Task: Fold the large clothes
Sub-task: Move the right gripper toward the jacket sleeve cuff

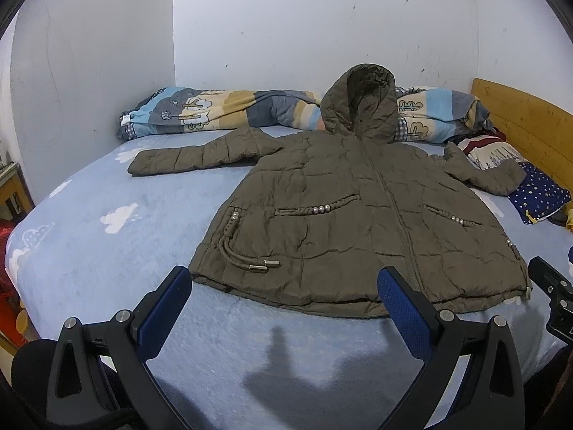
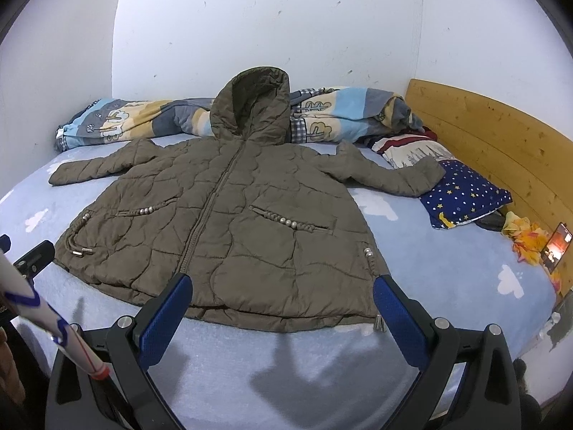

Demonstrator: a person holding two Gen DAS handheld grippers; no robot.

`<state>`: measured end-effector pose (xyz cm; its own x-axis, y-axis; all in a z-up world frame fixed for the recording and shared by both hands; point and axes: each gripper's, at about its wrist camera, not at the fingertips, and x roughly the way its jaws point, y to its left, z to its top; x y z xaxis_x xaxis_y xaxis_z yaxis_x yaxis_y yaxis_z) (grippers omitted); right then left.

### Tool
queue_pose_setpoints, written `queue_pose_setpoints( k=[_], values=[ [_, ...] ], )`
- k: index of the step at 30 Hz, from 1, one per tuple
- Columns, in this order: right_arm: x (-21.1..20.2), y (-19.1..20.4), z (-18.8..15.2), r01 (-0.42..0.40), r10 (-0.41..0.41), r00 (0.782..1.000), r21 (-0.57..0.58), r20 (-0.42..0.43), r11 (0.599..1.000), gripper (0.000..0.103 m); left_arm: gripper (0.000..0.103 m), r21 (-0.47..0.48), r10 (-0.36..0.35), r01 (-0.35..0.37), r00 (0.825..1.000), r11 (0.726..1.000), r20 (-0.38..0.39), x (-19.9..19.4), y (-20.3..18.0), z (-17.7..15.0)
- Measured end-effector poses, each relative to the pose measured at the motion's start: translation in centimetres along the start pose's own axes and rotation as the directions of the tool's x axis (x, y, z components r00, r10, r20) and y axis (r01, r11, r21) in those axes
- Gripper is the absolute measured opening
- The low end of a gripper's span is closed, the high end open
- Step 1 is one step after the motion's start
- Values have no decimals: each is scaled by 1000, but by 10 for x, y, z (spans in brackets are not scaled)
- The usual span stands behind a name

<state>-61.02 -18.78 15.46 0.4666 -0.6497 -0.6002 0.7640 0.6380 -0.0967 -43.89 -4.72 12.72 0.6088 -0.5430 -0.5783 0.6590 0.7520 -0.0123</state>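
An olive quilted hooded jacket (image 1: 343,215) (image 2: 222,222) lies spread flat, front up and zipped, on the light blue bed (image 1: 107,251) (image 2: 447,268). Both sleeves stretch outward; the hood rests against the rolled duvet. My left gripper (image 1: 284,286) hovers open above the jacket's hem, nothing between its blue pads. Over the hem's right half my right gripper (image 2: 283,294) also stands open and empty. In the left wrist view the right gripper (image 1: 551,294) shows at the right edge. In the right wrist view part of the left gripper (image 2: 32,256) shows at the left edge.
A striped patterned duvet (image 1: 222,111) (image 2: 340,111) is rolled along the white wall. A starry navy pillow (image 2: 465,197) and a striped cloth (image 2: 404,150) lie by the wooden headboard (image 2: 501,143). A phone (image 2: 557,247) and orange cloth (image 2: 526,240) sit at the right edge.
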Motion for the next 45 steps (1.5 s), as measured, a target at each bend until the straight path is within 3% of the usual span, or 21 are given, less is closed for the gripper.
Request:
queue_pose_setpoints(
  k=[12, 17, 23, 27, 35, 40, 45],
  values=[
    [-5, 1, 5, -30, 30, 1000, 5, 2, 1000, 102, 103, -14, -13, 13, 1000, 1000, -1, -25, -2, 13],
    [-23, -17, 17, -65, 62, 997, 50, 49, 997, 102, 103, -9, -69, 70, 995, 998, 66, -60, -16, 45],
    [-40, -42, 36, -24, 16, 995, 76, 97, 997, 103, 103, -1, -146, 147, 982, 989, 118, -86, -39, 86],
    [-40, -54, 41, -6, -3, 995, 94, 97, 996, 103, 103, 8, -161, 161, 976, 987, 145, -85, -50, 103],
    [-15, -65, 53, 14, -20, 998, 96, 63, 995, 103, 103, 33, -169, 166, 978, 985, 123, -44, -67, 132],
    [16, -77, 65, -8, 5, 1000, 125, 19, 992, 103, 103, 136, -130, 121, 990, 983, 61, 23, -84, 138],
    [61, -108, 80, -48, 58, 998, 223, -40, 974, 103, 103, 215, -73, 70, 997, 974, 2, 102, -83, 115]
  ],
)
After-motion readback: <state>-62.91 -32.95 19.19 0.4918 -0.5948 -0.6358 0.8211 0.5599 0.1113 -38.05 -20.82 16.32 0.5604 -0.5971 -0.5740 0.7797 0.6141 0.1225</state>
